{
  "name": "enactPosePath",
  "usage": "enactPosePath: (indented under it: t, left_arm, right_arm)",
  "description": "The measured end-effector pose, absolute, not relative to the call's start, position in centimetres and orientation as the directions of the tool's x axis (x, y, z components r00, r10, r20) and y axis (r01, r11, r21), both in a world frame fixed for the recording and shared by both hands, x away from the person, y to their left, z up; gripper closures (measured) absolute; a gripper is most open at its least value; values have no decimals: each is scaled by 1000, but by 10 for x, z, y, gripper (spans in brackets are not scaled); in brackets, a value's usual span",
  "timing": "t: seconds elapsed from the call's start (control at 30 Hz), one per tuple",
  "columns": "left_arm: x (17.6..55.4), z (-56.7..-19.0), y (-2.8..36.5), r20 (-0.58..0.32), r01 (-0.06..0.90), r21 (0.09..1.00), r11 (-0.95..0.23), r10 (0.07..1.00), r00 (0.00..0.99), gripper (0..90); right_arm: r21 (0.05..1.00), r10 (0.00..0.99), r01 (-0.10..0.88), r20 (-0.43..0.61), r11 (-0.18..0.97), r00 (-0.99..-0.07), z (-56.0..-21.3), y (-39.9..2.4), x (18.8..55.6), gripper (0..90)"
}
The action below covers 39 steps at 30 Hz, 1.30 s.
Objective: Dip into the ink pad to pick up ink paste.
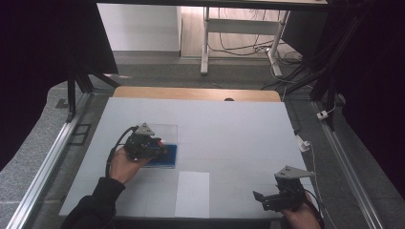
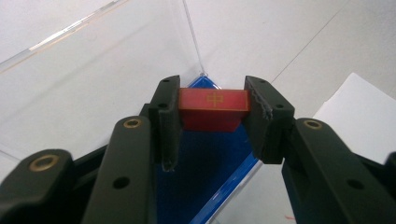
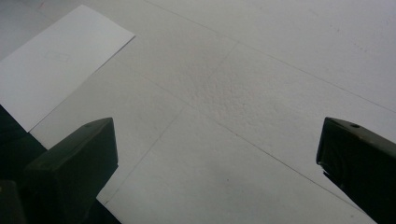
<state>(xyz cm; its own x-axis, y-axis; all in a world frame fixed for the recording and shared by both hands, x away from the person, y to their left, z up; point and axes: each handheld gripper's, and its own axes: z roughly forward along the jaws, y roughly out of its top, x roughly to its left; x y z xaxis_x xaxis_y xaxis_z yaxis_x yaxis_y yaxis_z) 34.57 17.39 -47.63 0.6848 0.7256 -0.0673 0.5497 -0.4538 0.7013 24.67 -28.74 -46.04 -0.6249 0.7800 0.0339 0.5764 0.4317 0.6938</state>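
Red block (image 2: 214, 108) with a gold mark is clamped between the pads of the left gripper (image 2: 212, 123) — over the blue floor of the clear box (image 1: 168, 131). The right gripper (image 3: 217, 154) hangs wide open above the table (image 3: 261, 84) — near the white sheet (image 3: 56, 60).

Red block (image 2: 213, 106) with a gold mark — held between black jaws; blue floor under a clear box (image 2: 140, 56); white sheet (image 1: 192, 193) — pale grey table (image 1: 239, 129).
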Motion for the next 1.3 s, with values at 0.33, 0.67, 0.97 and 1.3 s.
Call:
enactPosePath:
  t: [0.33, 0.67, 0.97, 1.3]
  left_arm:
    - [349, -476, 163, -83, 557, 699, -449, 722, 687, 582]
    - [356, -483, 154, -72, 585, 671, -456, 744, 664, 581]
    - [360, -490, 149, -61, 600, 649, -467, 754, 653, 581]
    - [360, -495, 142, -23, 608, 620, -496, 764, 645, 583]
  right_arm:
    - [692, 779, 575, 30, 435, -626, -461, -287, 247, 0]
    - [690, 776, 573, 25, 443, -630, -461, -287, 247, 0]
    - [689, 775, 572, 23, 445, -631, -461, -286, 246, 0]
    - [689, 775, 571, 21, 446, -632, -461, -286, 246, 0]
